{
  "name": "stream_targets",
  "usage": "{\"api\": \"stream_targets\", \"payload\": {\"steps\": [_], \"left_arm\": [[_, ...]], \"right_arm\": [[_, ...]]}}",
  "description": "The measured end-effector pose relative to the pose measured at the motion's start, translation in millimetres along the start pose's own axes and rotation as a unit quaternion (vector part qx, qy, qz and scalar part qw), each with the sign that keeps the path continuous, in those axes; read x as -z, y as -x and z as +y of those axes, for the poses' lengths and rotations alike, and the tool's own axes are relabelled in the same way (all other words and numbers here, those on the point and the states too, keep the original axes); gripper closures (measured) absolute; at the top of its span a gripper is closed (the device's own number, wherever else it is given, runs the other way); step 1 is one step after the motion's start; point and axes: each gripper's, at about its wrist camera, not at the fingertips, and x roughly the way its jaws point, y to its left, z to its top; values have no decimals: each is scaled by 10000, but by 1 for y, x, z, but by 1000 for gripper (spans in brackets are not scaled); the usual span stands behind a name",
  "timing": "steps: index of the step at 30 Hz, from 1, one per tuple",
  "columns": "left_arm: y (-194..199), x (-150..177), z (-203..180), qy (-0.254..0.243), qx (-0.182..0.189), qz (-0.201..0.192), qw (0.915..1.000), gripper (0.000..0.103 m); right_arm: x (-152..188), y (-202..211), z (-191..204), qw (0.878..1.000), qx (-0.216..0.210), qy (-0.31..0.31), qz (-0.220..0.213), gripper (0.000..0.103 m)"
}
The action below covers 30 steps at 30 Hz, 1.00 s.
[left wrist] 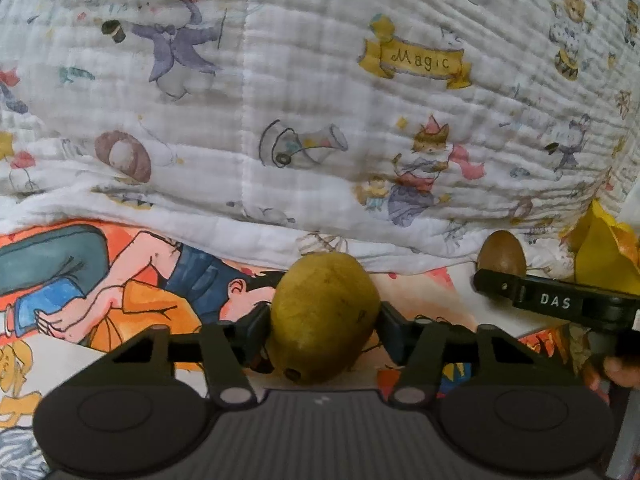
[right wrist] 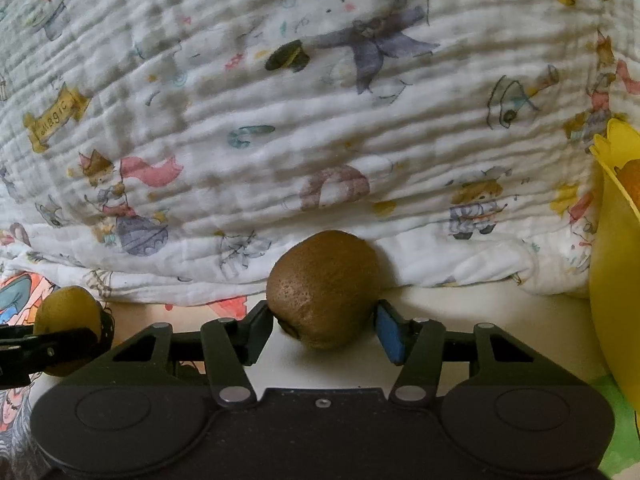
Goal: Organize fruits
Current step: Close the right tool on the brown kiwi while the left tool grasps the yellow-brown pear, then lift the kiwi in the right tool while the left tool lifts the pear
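Left gripper (left wrist: 325, 330) pinches a yellow-green kiwi (left wrist: 325, 316) at its widest middle. Right gripper (right wrist: 323, 326) pads meet a brown kiwi (right wrist: 324, 288) on both flanks. Both fruits sit on the printed surface (left wrist: 120, 280) near its far edge, against the quilted blanket (left wrist: 320, 100). Yellow bowl (right wrist: 616, 280) at the right edge. Judged light, soft-fleshed, easily bruised; fuzzy skin grips well. Hold across the belly, gently.
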Motion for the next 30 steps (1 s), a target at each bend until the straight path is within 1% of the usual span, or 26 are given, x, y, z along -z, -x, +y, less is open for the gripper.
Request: {"api": "stream_targets", "payload": {"steps": [2, 13, 21, 25, 30], "left_arm": [[-1, 0, 0, 38, -5, -2, 10000, 43], [-3, -1, -1, 116, -42, -12, 9999, 44], [-1, 0, -1, 149, -50, -7, 9999, 44], [0, 2, 0, 157, -29, 11, 9999, 44], [3, 4, -1, 159, 18, 70, 9998, 44]], "right_arm": [[2, -1, 1, 10000, -23, 45, 5, 45], [-5, 2, -10, 9997, -133, -223, 1, 40], [-3, 4, -12, 9991, -96, -404, -112, 44], [-1, 7, -17, 9985, -213, -485, -128, 44], [4, 13, -20, 9983, -378, -417, -131, 45]]}}
